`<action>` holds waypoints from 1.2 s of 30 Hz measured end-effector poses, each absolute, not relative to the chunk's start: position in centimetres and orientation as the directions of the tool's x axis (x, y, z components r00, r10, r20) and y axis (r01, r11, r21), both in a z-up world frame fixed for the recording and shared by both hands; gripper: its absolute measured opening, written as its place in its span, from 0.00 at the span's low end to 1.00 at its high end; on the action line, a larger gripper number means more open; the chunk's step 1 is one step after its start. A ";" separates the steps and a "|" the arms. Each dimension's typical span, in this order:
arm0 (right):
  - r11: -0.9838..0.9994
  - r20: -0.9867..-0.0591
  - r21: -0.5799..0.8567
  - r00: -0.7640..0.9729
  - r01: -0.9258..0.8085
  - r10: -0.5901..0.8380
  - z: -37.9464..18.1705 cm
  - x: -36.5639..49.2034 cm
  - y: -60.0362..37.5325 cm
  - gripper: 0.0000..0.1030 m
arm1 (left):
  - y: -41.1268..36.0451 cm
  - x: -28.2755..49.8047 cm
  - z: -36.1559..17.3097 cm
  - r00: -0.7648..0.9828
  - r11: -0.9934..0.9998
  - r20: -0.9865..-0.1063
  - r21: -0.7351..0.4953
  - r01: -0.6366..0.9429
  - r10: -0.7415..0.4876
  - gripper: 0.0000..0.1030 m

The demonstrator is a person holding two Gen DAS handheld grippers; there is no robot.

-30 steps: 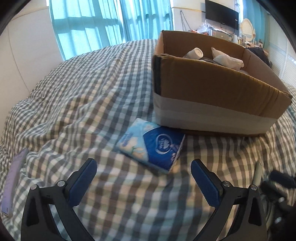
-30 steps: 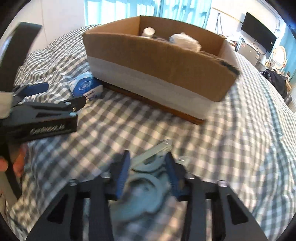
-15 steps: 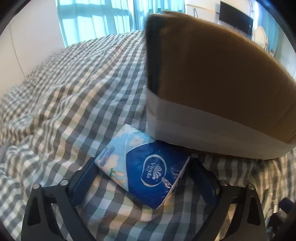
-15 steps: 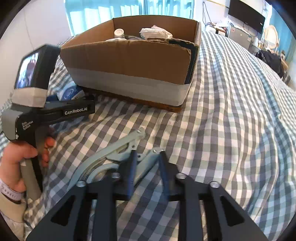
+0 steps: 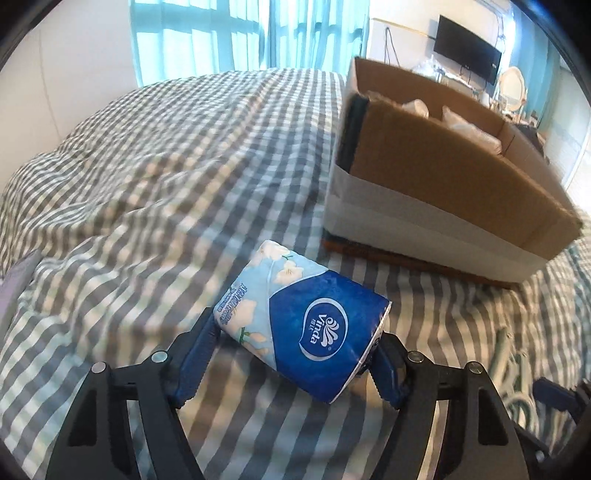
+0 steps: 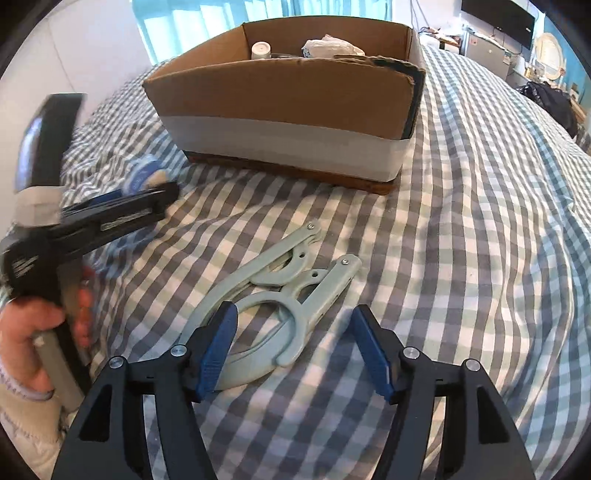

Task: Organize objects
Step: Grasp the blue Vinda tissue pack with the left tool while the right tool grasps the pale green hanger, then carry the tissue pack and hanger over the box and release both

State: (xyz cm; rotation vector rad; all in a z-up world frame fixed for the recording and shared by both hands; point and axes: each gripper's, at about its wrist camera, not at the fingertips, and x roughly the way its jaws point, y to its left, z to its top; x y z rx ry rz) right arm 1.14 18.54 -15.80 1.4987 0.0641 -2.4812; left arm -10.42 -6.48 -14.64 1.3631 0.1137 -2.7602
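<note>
Pick-up step: left gripper [image 5: 295,363] jaws have just been closing and now clamp the tissue pack [image 5: 301,321] between them on the bed [image 5: 147,184]; right gripper [image 6: 295,350] jaws, just opening, stand released over the folding hanger [image 6: 273,295]; next, I judge, carry the pack into the cardboard box [image 5: 443,184].

Bedroom: checked bed [image 5: 155,155], curtains [image 5: 207,33], wall television [image 5: 467,55].

The brand "Vinda" stands in a white-ringed oval on the blue tissue pack [image 5: 306,325].

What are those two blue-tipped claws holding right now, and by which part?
The left gripper has closed its jaws on the tissue pack, gripping its two ends. The right gripper has opened and holds nothing; the folding hanger lies loose.
</note>
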 end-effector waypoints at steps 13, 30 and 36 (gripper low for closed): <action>-0.958 -0.858 0.127 -0.456 0.256 -0.236 -16.1 0.9 16.4 0.32 | -5.5 -7.3 -13.9 -0.617 -0.999 -0.787 -0.026 0.048 -0.009 0.74; -0.939 -0.774 0.094 -0.569 0.331 -0.278 -10.9 4.8 16.4 0.08 | -2.9 -3.4 -10.7 -0.650 -0.998 -0.758 -0.070 0.000 0.054 0.74; -0.947 -0.719 0.069 -0.643 0.314 -0.265 -7.6 6.0 17.8 0.08 | -1.8 -2.4 -7.5 -0.698 -0.997 -0.713 -0.081 -0.016 0.069 0.74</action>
